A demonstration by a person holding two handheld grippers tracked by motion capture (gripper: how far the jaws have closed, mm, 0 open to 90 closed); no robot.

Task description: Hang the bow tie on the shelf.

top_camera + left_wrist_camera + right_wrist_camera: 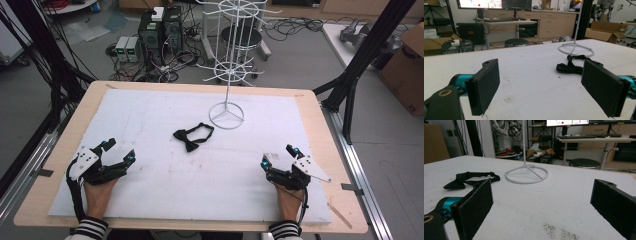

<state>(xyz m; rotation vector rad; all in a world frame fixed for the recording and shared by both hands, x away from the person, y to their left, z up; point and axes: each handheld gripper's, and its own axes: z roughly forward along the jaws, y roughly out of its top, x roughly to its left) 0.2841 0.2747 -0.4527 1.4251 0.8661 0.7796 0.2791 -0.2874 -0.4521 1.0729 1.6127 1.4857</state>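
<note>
A black bow tie [192,138] with its strap lies on the white mat [165,175] near the middle, just left of the round base of a white wire display stand [226,116]. My left gripper [119,151] rests low at the front left, open and empty. At the front right my right gripper [278,156] rests the same way, jaws wide apart with nothing between them. In the left gripper view the bow tie [570,67] lies ahead to the right, before the stand base [575,50]. The right gripper view has the bow tie [469,180] ahead to the left and the stand base [526,174] at centre.
The stand's tall pole carries tiers of wire hooks [235,67] over the mat's far edge. The mat covers a wooden table [55,165]. Black frame posts [357,65] rise at both sides. Computers and cables [160,35] sit on the floor beyond.
</note>
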